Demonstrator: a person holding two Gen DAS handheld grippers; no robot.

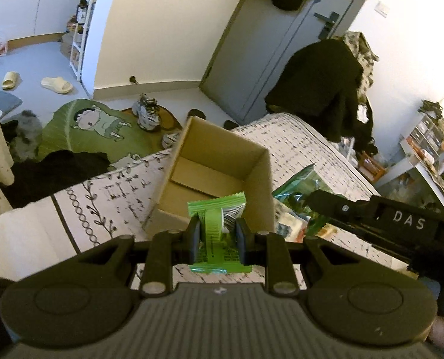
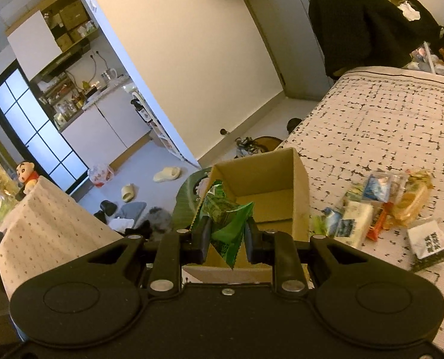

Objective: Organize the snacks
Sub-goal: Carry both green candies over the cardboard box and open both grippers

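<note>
While "DAS" shows on the right gripper (image 2: 226,240), both it and the left gripper (image 1: 218,234) pinch green packets (image 1: 219,227) by the box (image 1: 216,161); packet print is unreadable.

The left gripper (image 1: 218,236) is matte black with silver pivot screws and a ribbed grey body. The right gripper (image 2: 227,237) looks alike; white "DAS" lettering marks its side.

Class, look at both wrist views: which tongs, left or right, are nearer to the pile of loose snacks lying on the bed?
Right. The right tongs, shut on a green packet, sit beside the snack pile. The left tongs, holding a light green packet, are at the cardboard box, farther away.
</note>
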